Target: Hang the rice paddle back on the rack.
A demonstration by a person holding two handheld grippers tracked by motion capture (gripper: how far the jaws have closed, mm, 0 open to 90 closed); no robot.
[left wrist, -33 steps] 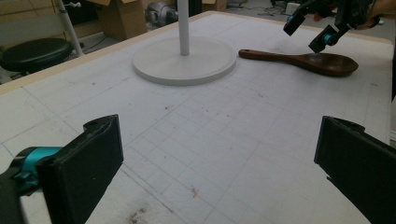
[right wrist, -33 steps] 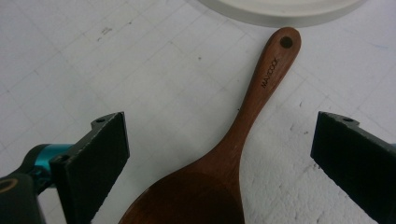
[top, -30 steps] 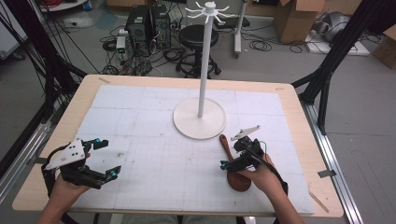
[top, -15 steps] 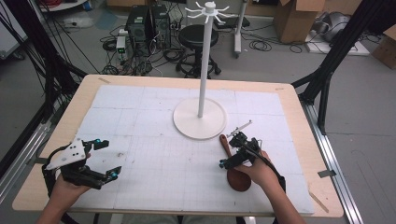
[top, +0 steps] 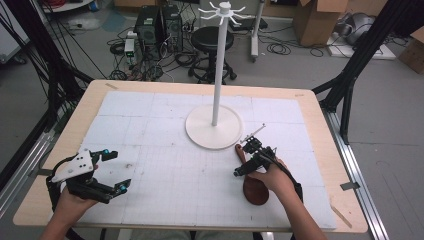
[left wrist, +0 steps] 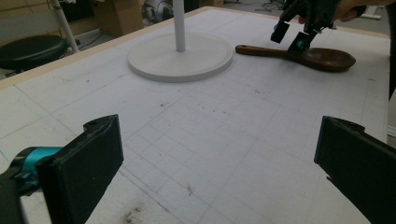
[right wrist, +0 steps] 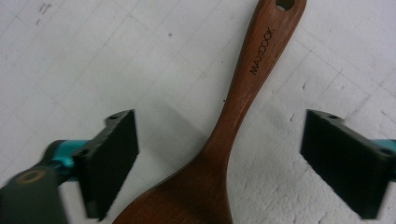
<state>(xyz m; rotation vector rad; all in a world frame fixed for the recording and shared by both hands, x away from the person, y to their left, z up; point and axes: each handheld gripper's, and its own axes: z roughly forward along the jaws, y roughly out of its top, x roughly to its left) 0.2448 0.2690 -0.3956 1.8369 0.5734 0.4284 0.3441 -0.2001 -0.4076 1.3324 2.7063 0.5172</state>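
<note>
The wooden spoon (right wrist: 233, 116) lies flat on the tabletop (top: 165, 125), bowl toward the person and handle pointing toward the round base of the white rack stand (top: 214, 127), the handle tip with its hanging hole just beside that base. Compared with a second ago, the right tool (top: 250, 159) has moved in from slightly off the handle to directly above it; half a second ago it was already over the handle, and now it sits lower and better centred. In the right gripper view the two black pads (right wrist: 112, 158) stand wide apart, one on each side of the neck where the handle widens into the bowl, with clear foam showing between each pad and the wood, so the right tool is released and grips nothing yet. Judgement: this is the pre-grasp alignment; the straddle looks good, and the next move calls for a short descent and a closing on the neck. Risk: the neck tapers, so the pads could slide toward the handle on closing. The spoon itself has not shifted across the three frames. The left tool (top: 92, 175) rests at the near left corner of the tabletop, unchanged, its pads (left wrist: 84, 163) spread wide and holding nothing, well apart from the spoon. The hooks at the stand's top carry nothing.
</note>
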